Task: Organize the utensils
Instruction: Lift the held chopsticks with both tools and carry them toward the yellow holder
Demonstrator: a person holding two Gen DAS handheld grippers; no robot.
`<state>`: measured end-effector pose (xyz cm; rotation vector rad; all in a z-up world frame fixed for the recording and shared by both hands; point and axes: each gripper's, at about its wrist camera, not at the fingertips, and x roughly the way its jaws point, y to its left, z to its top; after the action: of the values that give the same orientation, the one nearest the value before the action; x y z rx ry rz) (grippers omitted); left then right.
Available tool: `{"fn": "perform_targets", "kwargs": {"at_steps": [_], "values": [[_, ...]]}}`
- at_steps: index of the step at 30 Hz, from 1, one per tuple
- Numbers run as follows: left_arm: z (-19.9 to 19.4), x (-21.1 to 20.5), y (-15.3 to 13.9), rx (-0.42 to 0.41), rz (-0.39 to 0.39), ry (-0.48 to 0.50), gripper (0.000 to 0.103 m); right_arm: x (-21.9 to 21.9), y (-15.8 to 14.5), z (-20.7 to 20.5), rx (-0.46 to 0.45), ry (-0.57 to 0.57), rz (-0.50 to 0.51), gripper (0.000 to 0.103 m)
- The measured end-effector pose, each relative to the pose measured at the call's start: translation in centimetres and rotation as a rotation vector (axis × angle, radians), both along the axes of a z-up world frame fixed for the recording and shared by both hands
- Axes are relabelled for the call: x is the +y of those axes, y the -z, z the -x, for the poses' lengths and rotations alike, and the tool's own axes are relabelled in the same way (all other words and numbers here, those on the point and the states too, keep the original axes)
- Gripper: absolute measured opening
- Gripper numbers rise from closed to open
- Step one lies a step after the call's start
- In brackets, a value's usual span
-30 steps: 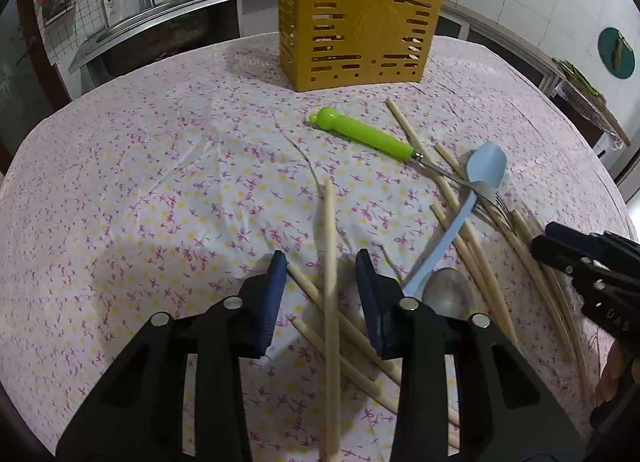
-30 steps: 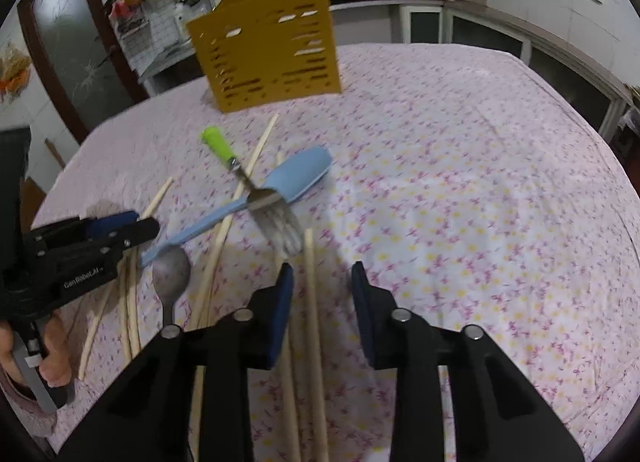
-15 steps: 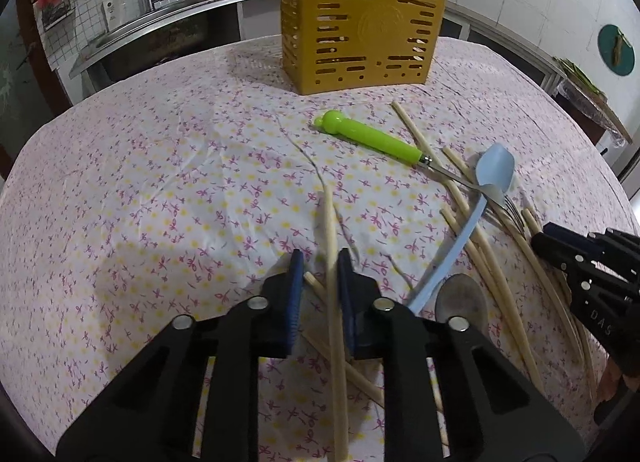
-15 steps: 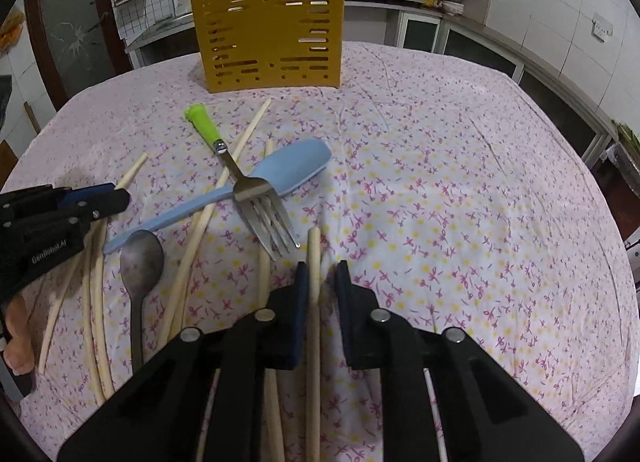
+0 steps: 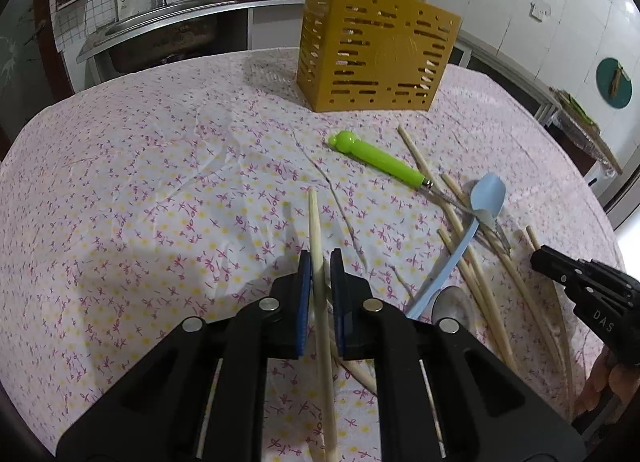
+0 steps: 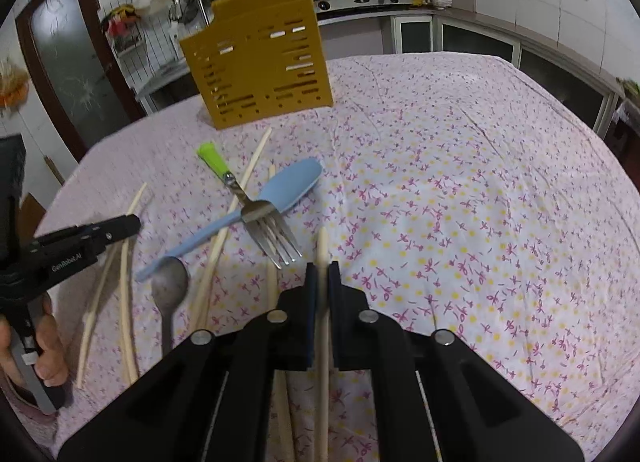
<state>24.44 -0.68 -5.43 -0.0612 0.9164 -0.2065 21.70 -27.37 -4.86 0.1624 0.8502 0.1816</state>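
**One chopstick clamped in each gripper**

While the yellow slotted utensil holder [image 5: 376,42] stands upright at twelve o'clock on the desk [image 5: 140,182], a chopstick [image 5: 316,230] is clamped by the left gripper [image 5: 320,262]. Another chopstick [image 6: 322,250] is clamped by the right gripper [image 6: 322,274]. Toward ten o'clock of the right gripper lie a green-handled fork [image 6: 256,210], a blue spoon [image 6: 288,186] and a metal spoon [image 6: 170,282] among loose chopsticks.

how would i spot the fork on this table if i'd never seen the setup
Start at the tall yellow slotted utensil holder at the far side of the flowered tablecloth, then look at the scattered pile nearer to you. The fork lies across the pale blue spoon among wooden chopsticks; it alone has a bright green handle and metal tines.
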Motion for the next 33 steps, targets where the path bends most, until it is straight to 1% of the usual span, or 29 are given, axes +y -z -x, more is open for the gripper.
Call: {"fn": "perform_targets", "kwargs": {"at_steps": [5, 9, 12, 19, 28, 29, 31, 33], "values": [[0.2, 0.1, -0.4, -0.009, 0.013, 0.005, 0.008, 0.0, -0.4, 0.1, -0.025, 0.001, -0.021, 0.006], [0.4, 0.2, -0.7, -0.015, 0.020, 0.004, 0.008, -0.2, -1.3, 0.4, -0.069, 0.014, -0.025, 0.006], [0.7, 0.3, -1.0, -0.017, 0.028, 0.003, 0.008, -0.5, -1.5, 0.4, -0.077, 0.019, -0.032, 0.006], [1.5, 1.1, -2.8, -0.042, 0.056, 0.003, 0.008, -0.4, -3.0, 0.8, -0.115, 0.014, -0.047, 0.006], [1.9, 2.2, -4.4, -0.071, 0.097, -0.008, 0.007, -0.3, -3.0, 1.0, -0.124, 0.023, -0.063, 0.006], [1.9, 2.3, -4.5, -0.072, 0.100, -0.009, 0.006, -0.3, -3.0, 1.0, -0.127, 0.025, -0.061, 0.006], [1.9, 2.3, -4.5, -0.075, 0.100, -0.009, 0.000, -0.2, -3.1, 1.0, -0.131, 0.025, -0.059, 0.006], [1.7, 2.3, -4.4, -0.068, 0.097, -0.007, 0.000, -0.1, -3.1, 1.0, -0.132, 0.026, -0.053, 0.006]]}}
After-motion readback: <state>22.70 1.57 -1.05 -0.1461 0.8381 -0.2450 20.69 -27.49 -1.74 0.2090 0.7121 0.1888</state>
